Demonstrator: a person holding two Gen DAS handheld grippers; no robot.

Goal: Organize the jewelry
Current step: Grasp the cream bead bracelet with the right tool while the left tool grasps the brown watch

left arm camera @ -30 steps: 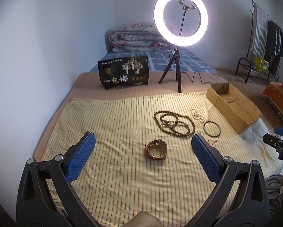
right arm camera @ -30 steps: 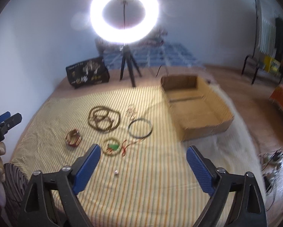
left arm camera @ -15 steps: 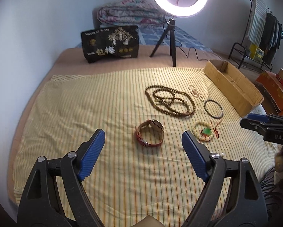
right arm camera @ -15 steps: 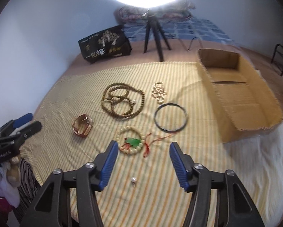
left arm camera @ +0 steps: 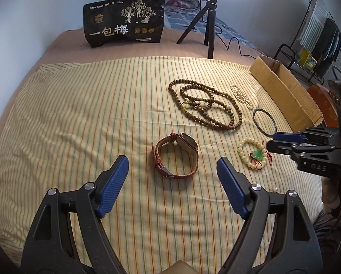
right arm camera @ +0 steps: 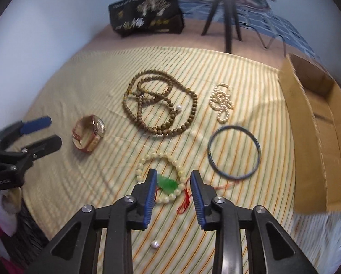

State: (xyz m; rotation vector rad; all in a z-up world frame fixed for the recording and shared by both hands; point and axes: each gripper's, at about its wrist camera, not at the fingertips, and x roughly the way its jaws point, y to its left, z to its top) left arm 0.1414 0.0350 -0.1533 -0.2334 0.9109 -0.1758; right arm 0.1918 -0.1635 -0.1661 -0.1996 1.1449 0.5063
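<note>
Jewelry is lying spread over the striped cloth (left arm camera: 79, 114) while we are bringing both grippers down over it. Our left gripper (left arm camera: 172, 173) is hovering with its jaws wide and easing inward, nothing between them, the brown-strapped watch (left arm camera: 176, 154) resting just past the tips at twelve o'clock. Our right gripper (right arm camera: 173, 189) is closing its jaws around the pale bead bracelet (right arm camera: 161, 178) with the green pendant (right arm camera: 168, 183), which is sitting between the blue pads, though the pads are not yet pressing on it. From the bracelet, the dark bangle (right arm camera: 234, 151) is lying at two o'clock, the small pearl strand (right arm camera: 221, 102) at one o'clock and the long wooden bead necklace (right arm camera: 161, 107) at twelve o'clock. We are reading "DAS" on the right gripper's black body in the left wrist view, and large white characters "一包梅" on the black pouch (left arm camera: 124, 22) standing beyond the cloth's far edge. The open cardboard box (right arm camera: 316, 132) is sitting at the cloth's right edge, and the whole left half of the cloth is giving us free room. A loose pearl (right arm camera: 154, 244) is lying beneath our right gripper.
</note>
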